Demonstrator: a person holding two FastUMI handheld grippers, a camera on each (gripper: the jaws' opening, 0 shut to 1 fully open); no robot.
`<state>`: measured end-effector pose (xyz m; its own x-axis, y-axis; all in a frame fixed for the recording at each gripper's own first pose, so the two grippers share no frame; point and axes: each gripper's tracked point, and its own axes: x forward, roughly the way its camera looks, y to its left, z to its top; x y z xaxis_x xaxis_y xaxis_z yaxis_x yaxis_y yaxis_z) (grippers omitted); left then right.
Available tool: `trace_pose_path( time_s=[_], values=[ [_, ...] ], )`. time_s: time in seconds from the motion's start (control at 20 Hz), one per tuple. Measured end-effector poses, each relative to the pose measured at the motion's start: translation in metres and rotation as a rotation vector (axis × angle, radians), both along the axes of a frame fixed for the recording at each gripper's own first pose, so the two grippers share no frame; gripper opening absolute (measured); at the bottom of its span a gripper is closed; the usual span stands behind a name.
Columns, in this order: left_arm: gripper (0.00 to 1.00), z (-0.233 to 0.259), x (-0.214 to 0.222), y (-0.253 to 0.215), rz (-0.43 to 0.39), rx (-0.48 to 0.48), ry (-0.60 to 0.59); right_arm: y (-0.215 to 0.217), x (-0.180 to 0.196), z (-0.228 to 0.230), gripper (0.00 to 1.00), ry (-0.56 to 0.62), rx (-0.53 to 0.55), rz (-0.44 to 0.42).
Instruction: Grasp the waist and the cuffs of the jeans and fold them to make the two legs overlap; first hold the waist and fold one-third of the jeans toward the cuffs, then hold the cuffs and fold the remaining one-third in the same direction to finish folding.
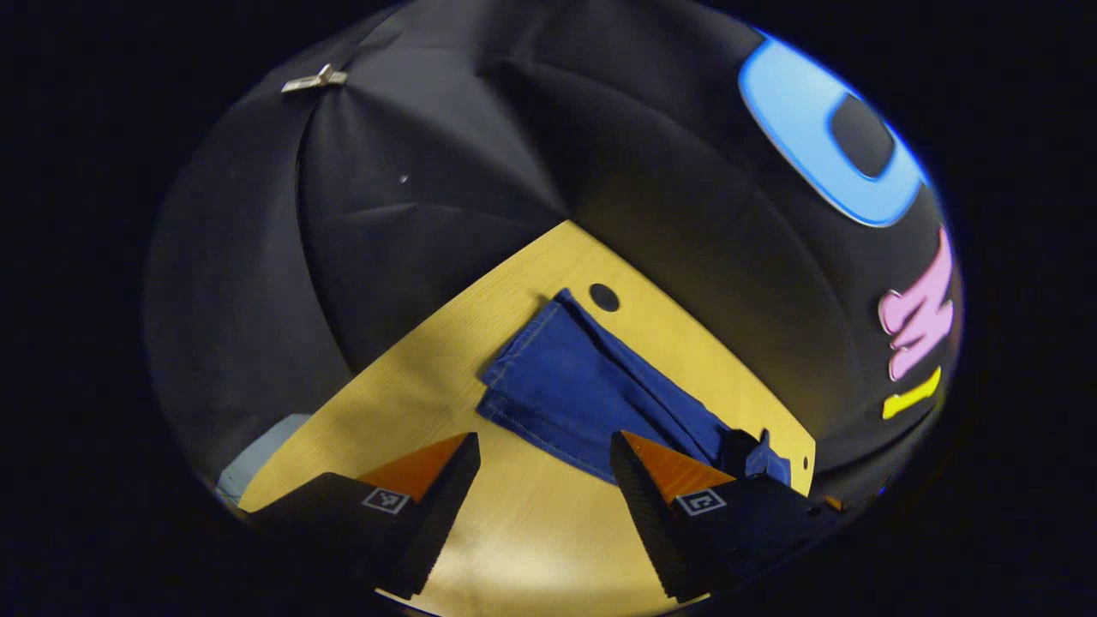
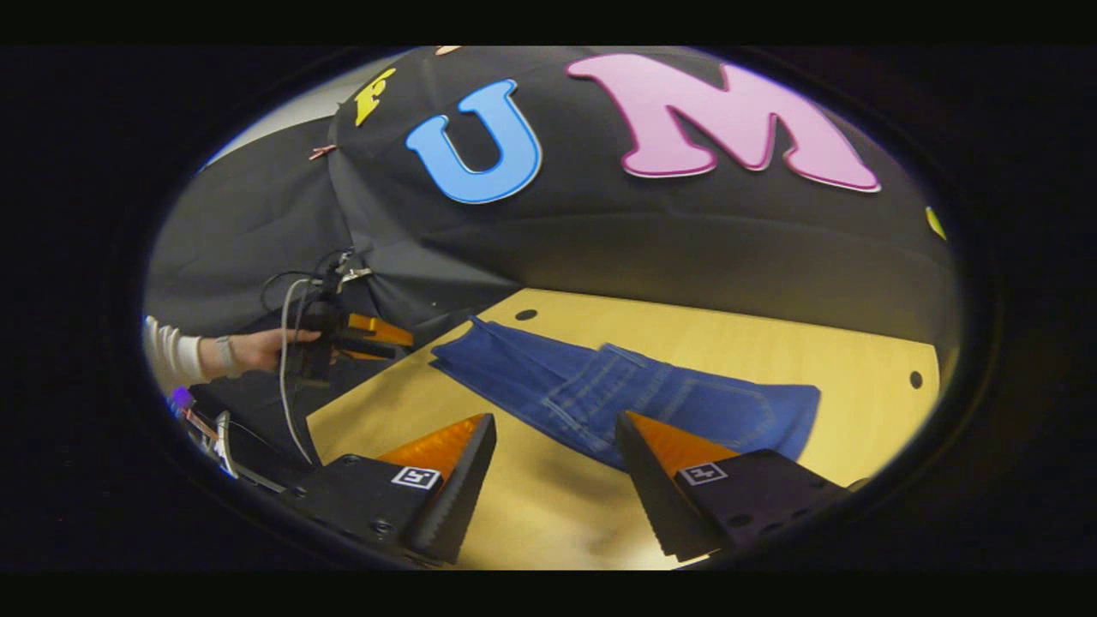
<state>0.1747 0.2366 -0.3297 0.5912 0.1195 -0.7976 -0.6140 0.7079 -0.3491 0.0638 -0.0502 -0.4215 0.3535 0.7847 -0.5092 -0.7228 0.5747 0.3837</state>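
Blue jeans (image 1: pixel 566 386) lie flat on the yellow wooden table (image 1: pixel 531 531) as one long strip. Their cuff end (image 1: pixel 514 360) points toward the table's corner. My left gripper (image 1: pixel 544 441) hovers open just short of the jeans' near edge, nothing between its fingers. In the right gripper view the jeans (image 2: pixel 634 394) show back pockets, with the waist (image 2: pixel 793 411) at the right and the cuffs (image 2: pixel 458 347) at the left. My right gripper (image 2: pixel 555 418) is open over the near edge, close to the pockets. A hand (image 2: pixel 257 347) holds the left gripper (image 2: pixel 360 334) beyond the table's left edge.
The table has small round holes (image 1: pixel 604 296) (image 2: pixel 526 314) (image 2: pixel 916 378) near its far edge. Black cloth wall (image 2: pixel 686 240) closes in behind the table. Cables (image 2: pixel 287 377) hang from the left gripper. Bare tabletop (image 2: pixel 548 514) lies between me and the jeans.
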Motion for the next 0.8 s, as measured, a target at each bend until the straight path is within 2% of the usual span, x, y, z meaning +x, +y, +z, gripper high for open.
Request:
trace_pose_path(
  time_s=[0.1,0.15,0.2,0.4,0.45,0.5,0.6,0.7,0.75,0.8],
  values=[
    [0.96,-0.024,0.013,0.021,0.027,0.03,0.058,-0.046,0.004,-0.007,0.85,-0.007,-0.049,-0.059],
    [0.92,-0.036,0.02,0.026,0.037,0.04,0.083,-0.068,0.008,-0.012,0.85,-0.001,-0.067,-0.101],
    [0.96,-0.046,0.024,0.028,0.046,0.043,0.103,-0.088,0.01,-0.015,0.85,0.009,-0.076,-0.137],
    [0.96,-0.079,0.036,0.028,0.066,0.06,0.178,-0.156,0.024,-0.039,0.85,0.053,-0.135,-0.266],
    [0.92,-0.082,0.047,0.035,0.055,0.104,0.168,-0.166,0.025,-0.042,0.85,0.059,-0.147,-0.283],
    [0.96,-0.087,0.046,0.031,0.04,0.121,0.182,-0.174,0.027,-0.044,0.85,0.058,-0.158,-0.294],
    [0.95,-0.091,0.052,0.029,-0.024,0.189,0.228,-0.184,0.033,-0.045,0.85,0.049,-0.169,-0.305],
    [0.92,-0.092,0.052,0.024,-0.089,0.261,0.284,-0.183,0.037,-0.048,0.85,0.057,-0.166,-0.309],
    [0.9,-0.092,0.056,0.02,-0.103,0.262,0.271,-0.179,0.038,-0.047,0.85,0.065,-0.154,-0.305],
    [0.76,-0.09,0.06,0.013,-0.102,0.254,0.259,-0.173,0.036,-0.045,0.85,0.071,-0.143,-0.298]
  ],
)
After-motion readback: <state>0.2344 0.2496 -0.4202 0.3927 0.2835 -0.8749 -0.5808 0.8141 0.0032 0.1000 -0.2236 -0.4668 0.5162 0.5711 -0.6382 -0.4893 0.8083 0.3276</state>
